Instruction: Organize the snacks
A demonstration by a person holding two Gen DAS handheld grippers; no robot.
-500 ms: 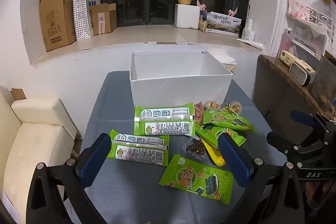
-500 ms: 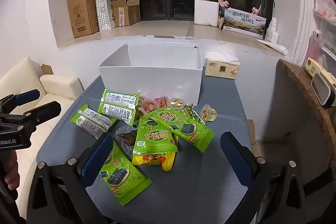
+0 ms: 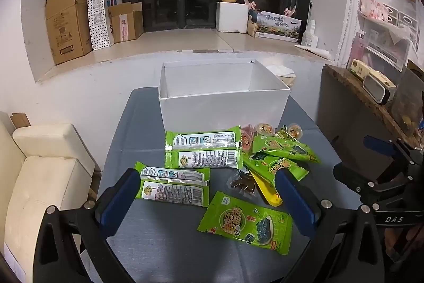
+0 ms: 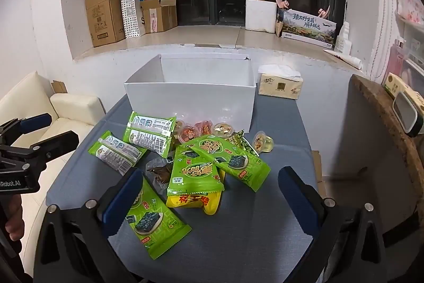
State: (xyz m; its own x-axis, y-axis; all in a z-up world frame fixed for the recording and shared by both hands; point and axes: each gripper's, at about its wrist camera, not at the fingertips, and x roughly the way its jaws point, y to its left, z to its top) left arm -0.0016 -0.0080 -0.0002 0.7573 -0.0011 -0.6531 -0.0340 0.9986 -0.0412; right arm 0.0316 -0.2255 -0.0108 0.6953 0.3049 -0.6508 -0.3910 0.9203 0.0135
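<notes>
Nothing moved; left gripper and right gripper gape empty; overlapping seaweed packets between right fingers risk a 2-packet grab.

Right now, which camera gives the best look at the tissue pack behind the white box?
The right wrist view: the tissue pack sits in full sight on the table beside the white box, its printed front facing the camera. In the left wrist view the box hides most of it; only the white tissue top pokes out.

The right gripper carries the letters "DAS", the left gripper shows "nRobot.AI", and the printed carton on the windowsill reads "臻品野生菌 顺丰鲜达".
</notes>
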